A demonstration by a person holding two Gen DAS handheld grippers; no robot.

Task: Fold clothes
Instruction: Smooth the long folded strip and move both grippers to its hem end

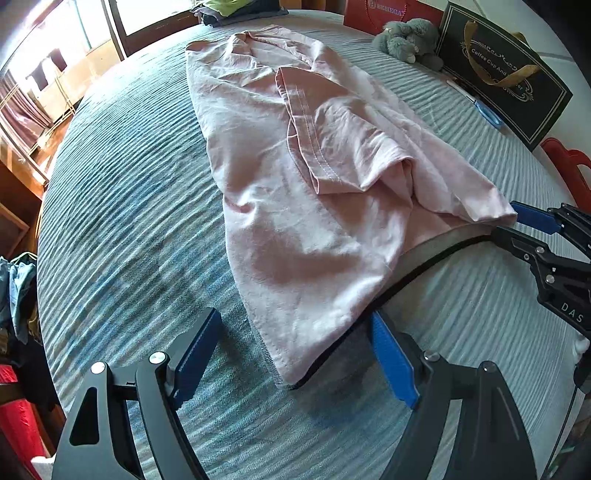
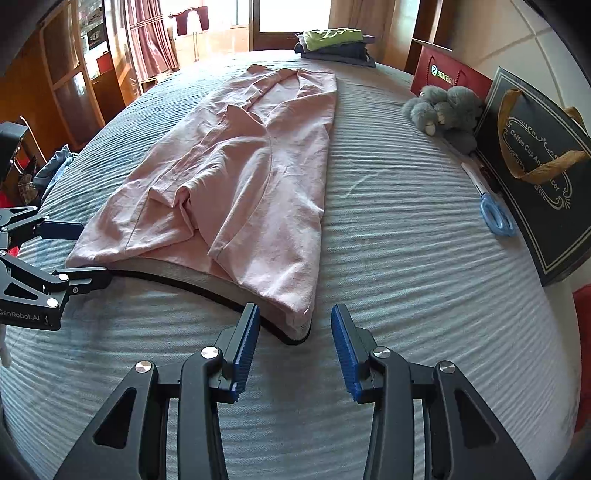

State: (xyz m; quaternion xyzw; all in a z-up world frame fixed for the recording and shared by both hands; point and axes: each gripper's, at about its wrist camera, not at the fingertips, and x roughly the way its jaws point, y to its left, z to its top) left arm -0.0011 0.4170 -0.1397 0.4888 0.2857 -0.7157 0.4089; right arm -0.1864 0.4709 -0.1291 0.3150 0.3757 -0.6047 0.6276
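A pink shirt (image 1: 295,192) (image 2: 236,184) lies lengthwise on the striped bed cover (image 1: 129,221) (image 2: 406,277), with its sleeves folded inward. A grey strip with a black edge shows under its near hem. My left gripper (image 1: 295,358) (image 2: 85,254) stands open around the hem's left corner, its pads clear of the cloth. At the hem's right corner my right gripper (image 2: 295,350) (image 1: 517,230) is also open. That corner lies between its fingertips (image 2: 245,343) without being pressed.
Folded clothes (image 2: 332,44) (image 1: 236,9) are stacked at the bed's far end. Along the right side sit a grey plush toy (image 2: 443,107), a red bag (image 2: 443,74), a dark gift bag (image 2: 535,177) and blue-handled scissors (image 2: 495,210). Loose clothes (image 1: 18,288) hang beside the bed's left edge.
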